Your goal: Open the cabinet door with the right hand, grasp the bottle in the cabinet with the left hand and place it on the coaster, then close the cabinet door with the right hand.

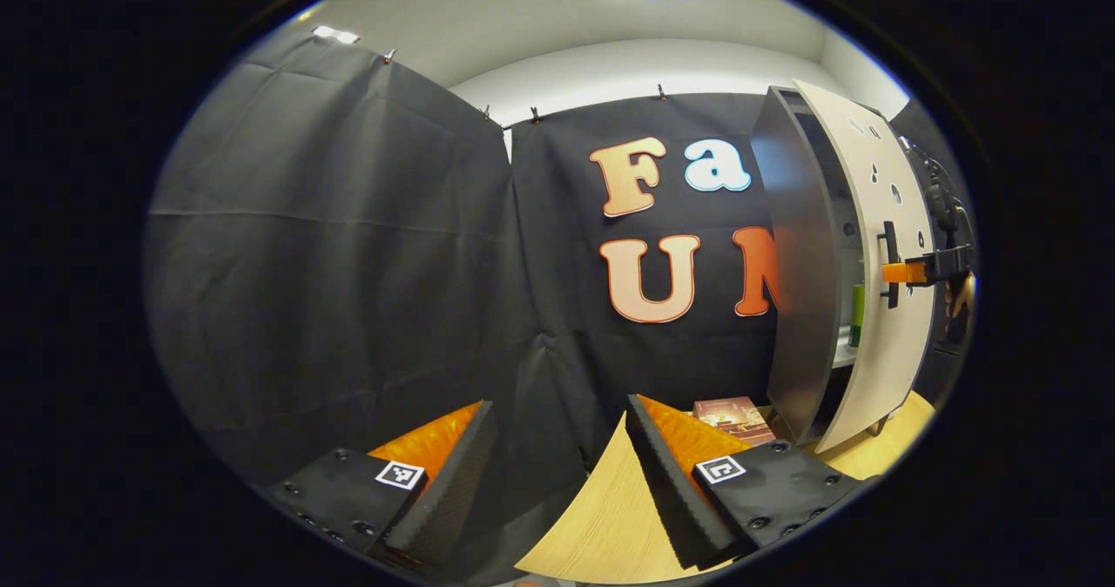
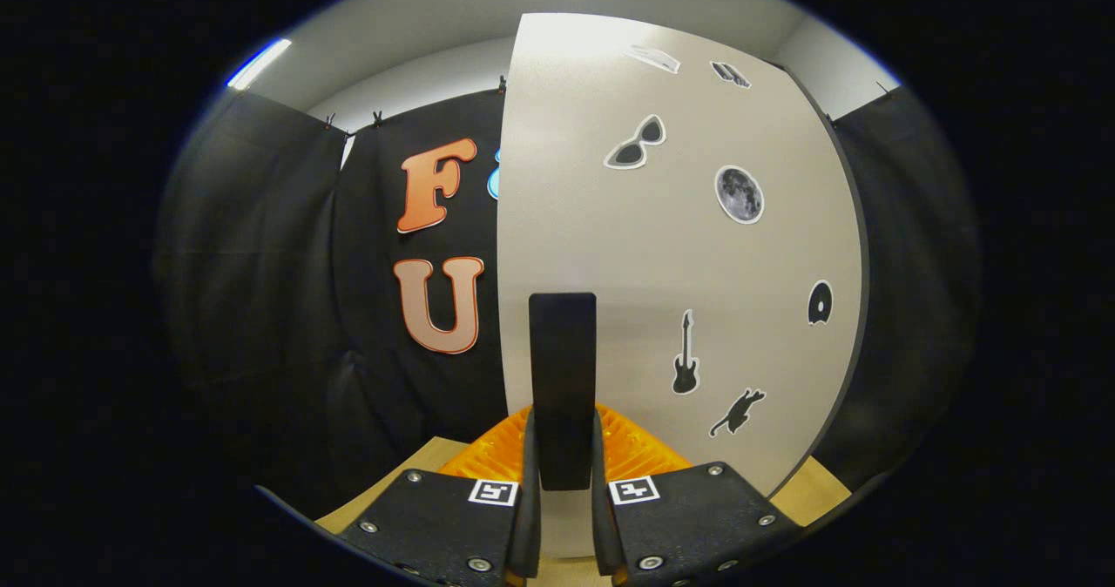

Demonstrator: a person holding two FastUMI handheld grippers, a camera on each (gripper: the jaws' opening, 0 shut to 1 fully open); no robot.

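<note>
In the left gripper view a grey cabinet (image 1: 797, 265) stands at the right with its pale door (image 1: 871, 186) partly swung out. A green bottle (image 1: 858, 313) shows upright in the gap on a shelf. The right gripper (image 1: 899, 272) grips the door's black handle (image 1: 888, 247), with a hand behind it. A reddish-brown coaster (image 1: 733, 419) lies on the wooden table (image 1: 610, 517) in front of the cabinet. My left gripper (image 1: 557, 413) is open, holds nothing, and hangs left of the cabinet. In the right gripper view my right gripper (image 2: 563, 435) is shut on the vertical handle (image 2: 563, 369) of the stickered door (image 2: 610, 221).
Black cloth walls (image 1: 348, 265) close the booth behind and to the left. The table's front edge (image 1: 557, 517) runs just under the left gripper. The door's free edge (image 2: 503, 265) points toward the cloth.
</note>
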